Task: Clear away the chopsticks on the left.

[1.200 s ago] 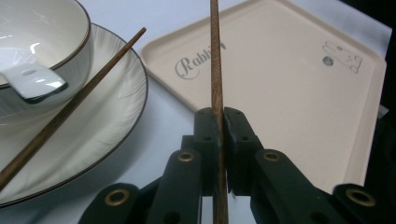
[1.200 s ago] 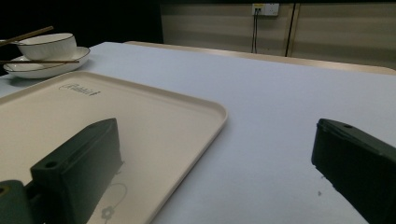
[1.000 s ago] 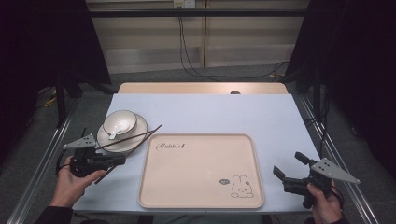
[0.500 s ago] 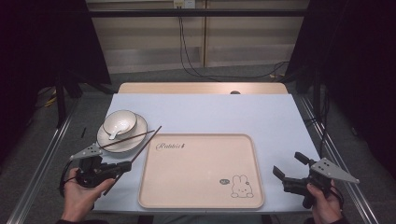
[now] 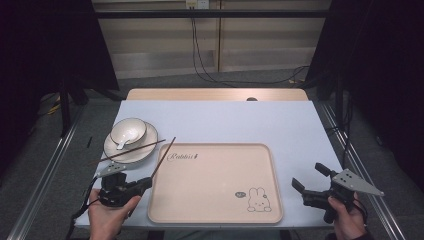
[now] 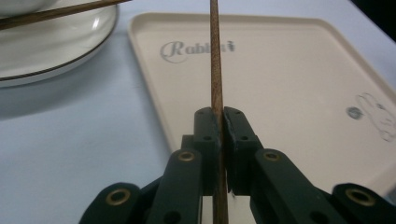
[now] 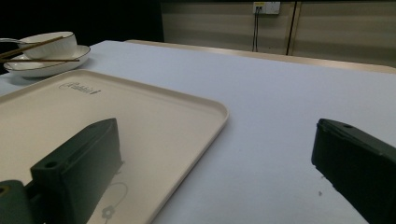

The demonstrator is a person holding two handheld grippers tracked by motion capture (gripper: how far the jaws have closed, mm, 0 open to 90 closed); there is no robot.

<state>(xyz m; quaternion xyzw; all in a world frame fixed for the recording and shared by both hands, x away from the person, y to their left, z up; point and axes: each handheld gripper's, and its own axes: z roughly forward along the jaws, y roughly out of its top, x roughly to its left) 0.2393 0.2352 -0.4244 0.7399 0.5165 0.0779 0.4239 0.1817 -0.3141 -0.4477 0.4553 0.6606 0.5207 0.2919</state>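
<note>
Table [image 5: 300, 130] bare rightward, chopstick [image 5: 163, 156] crossing tray [image 5: 260, 210] edge

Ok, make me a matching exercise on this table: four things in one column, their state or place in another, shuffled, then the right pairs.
Things:
1. left gripper
2. right gripper
3. spoon
4. second chopstick

States or places:
A. lies inside the bowl
B. rests across the plate
C. jaws wide apart, nothing between them
D. clamped on a chopstick beside the tray

Pairs: 1-D, 2-C, 3-A, 4-B
</note>
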